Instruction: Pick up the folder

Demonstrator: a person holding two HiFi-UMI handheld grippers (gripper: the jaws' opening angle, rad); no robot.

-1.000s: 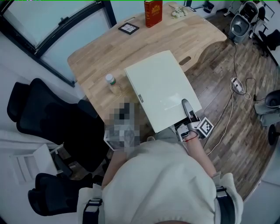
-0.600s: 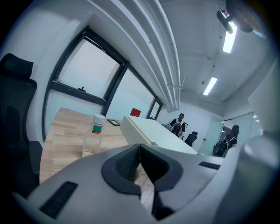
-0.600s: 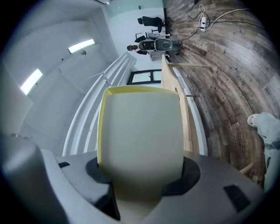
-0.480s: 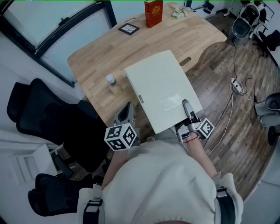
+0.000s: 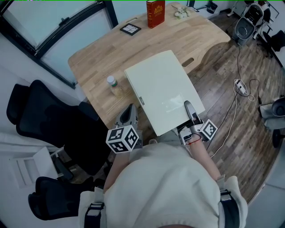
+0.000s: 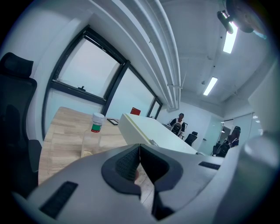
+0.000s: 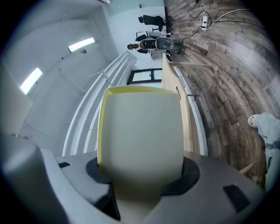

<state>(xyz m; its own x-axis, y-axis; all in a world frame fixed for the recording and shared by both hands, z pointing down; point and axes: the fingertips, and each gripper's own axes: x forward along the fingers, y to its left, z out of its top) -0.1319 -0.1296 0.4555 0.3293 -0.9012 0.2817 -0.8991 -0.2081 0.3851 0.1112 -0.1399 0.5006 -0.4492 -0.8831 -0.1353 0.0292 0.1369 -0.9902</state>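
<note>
The folder (image 5: 160, 91) hides the lower jaw of the right gripper (image 5: 191, 116). At the folder's 9 o'clock, the bottle (image 5: 113, 85) carries a label too small to read.

Wooden desk (image 5: 107, 49) — plank floor (image 5: 240, 129)

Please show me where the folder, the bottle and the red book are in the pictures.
folder (image 5: 161, 94), head view, middle of its pale cover.
bottle (image 5: 115, 87), head view, clear body just below the cap.
book (image 5: 156, 13), head view, middle of its red front.
</note>
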